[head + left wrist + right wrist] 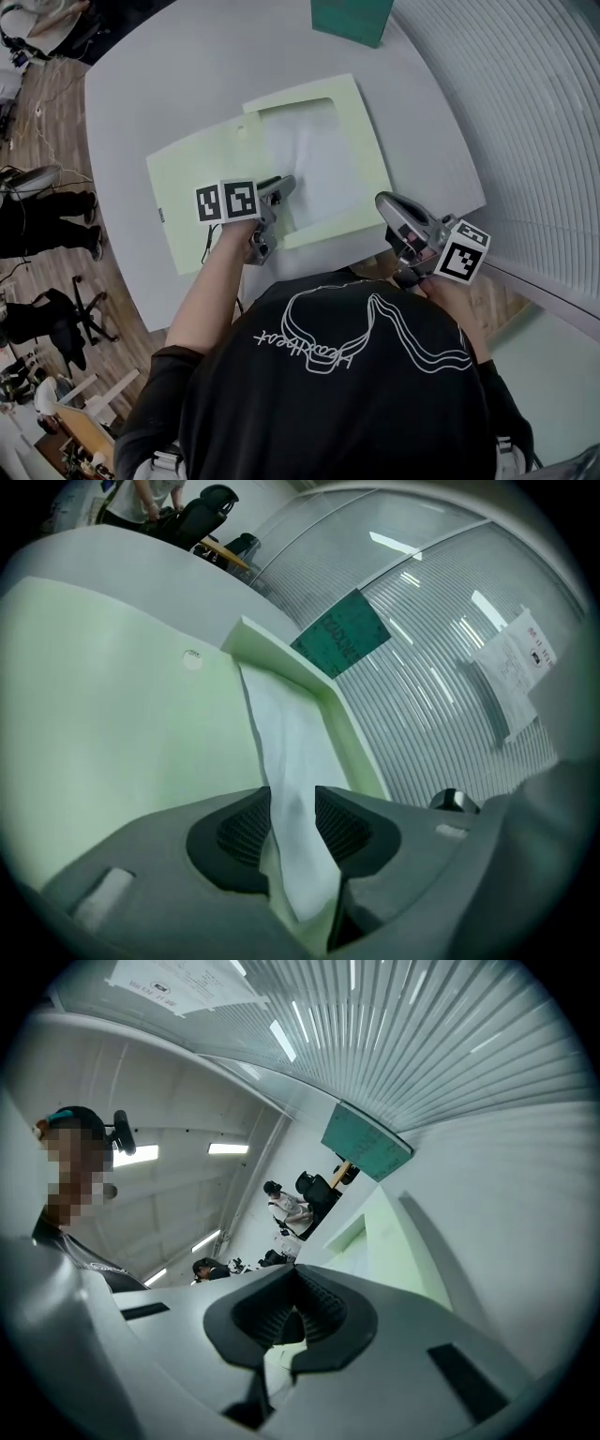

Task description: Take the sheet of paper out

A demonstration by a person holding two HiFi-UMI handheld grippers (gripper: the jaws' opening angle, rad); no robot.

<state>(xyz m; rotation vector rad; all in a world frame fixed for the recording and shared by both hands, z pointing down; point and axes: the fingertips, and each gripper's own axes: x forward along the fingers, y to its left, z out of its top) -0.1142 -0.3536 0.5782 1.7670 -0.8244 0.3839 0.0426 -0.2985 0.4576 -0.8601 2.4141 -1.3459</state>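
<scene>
**White sheet pinched by the left gripper at the folder's near edge**

White, thin and slightly creased, the sheet of paper (314, 155) lies in the right half of an open pale green card folder (187, 178). The folder rests flat in the middle of a rounded light grey desk (141, 84). Green card borders the sheet on its far and right sides. In the left gripper view a raised green lip runs along the sheet (286, 733).

The left gripper (279, 186) reaches in from the desk's near edge. Its two dark ribbed pads (246, 829) are clamped on the sheet's near end. The paper passes up between them and a loose corner hangs out on the near side. The folder's left panel (103, 696) spreads flat and bare beside it.

The right gripper (386, 200) is held over the desk's near edge, just beside the folder's near right corner. I cannot tell whether it touches the card. In its own view the jaws of this gripper (295, 1283) stand together with nothing between them. That camera is tilted up toward the ceiling lights.

A dark green rectangular board (352, 19) stands at the desk's far edge against a ribbed white wall (525, 112). On the wooden floor off the desk's left edge stands a black office chair (70, 314).
</scene>
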